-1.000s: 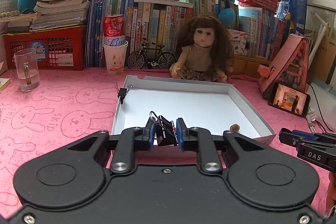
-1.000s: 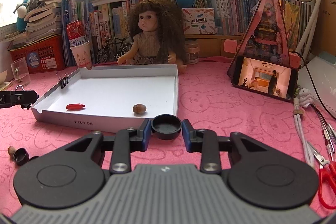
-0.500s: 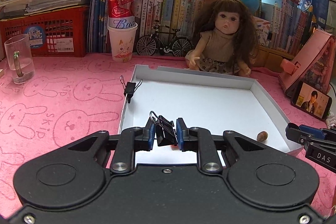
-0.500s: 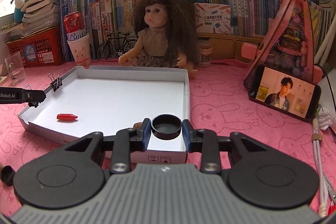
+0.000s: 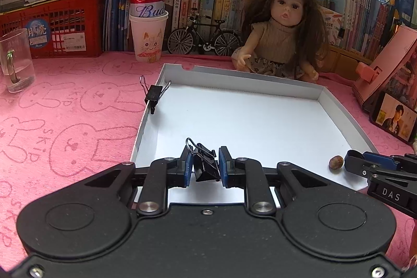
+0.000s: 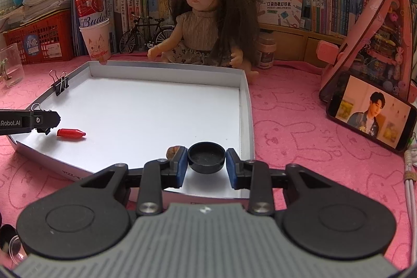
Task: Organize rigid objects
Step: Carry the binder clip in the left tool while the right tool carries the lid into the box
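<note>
While our left tool (image 5: 206, 170) pinches a binder clip (image 5: 204, 166) over the white tray (image 5: 260, 90), our right tool (image 6: 206, 164) clamps a black cap (image 6: 206, 157).

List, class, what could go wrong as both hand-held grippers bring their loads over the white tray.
1. The left hand-held gripper pinches the binder clip at a tilt; it might twist or spring loose.
2. The right hand-held gripper holds a round black cap right beside the nut; setting it down could knock the nut rolling.
3. The grippers work over the same tray and could collide.
</note>
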Demonstrator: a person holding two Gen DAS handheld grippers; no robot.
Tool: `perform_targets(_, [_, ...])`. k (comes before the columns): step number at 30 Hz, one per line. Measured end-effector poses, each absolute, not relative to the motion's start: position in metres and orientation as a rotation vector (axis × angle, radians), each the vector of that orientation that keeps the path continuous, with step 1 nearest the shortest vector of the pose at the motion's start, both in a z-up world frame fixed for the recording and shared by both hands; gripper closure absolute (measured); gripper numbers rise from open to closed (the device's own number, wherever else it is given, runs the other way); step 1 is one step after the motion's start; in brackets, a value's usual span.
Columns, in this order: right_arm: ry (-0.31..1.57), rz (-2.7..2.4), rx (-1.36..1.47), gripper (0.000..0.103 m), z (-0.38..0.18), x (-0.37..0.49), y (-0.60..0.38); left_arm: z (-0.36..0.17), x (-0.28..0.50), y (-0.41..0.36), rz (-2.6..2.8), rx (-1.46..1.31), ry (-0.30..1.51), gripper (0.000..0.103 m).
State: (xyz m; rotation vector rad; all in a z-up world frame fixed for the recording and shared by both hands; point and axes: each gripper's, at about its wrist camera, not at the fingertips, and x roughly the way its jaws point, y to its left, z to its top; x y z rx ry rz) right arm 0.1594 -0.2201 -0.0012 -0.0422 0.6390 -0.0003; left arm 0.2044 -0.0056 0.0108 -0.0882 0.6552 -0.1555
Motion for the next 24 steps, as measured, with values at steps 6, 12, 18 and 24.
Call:
perform_targets(6, [0.659,0.010,-0.024,0.066,-0.0040,0.1646,-0.2198,0.0076,0.2066,-0.0091,-0.160,-0.089,0.659,0.083])
perform_targets(12, [0.672,0.021,0.005,0.066,-0.0064,0.1682,-0.2214,0.0058,0.2067,-0.0127,-0.164,-0.083,0.650,0.083])
perform_targets(18, [0.675,0.025,0.007,0.065,-0.0073,0.1693,-0.2203,0.0060,0.2072,-0.0131,-0.160,-0.081,0.650,0.083])
perform_targets(24, [0.672,0.024,0.008,0.062,-0.0069,0.1690,-0.2207,0.0070,0.2061,-0.0147,-0.168,-0.075,0.649,0.079])
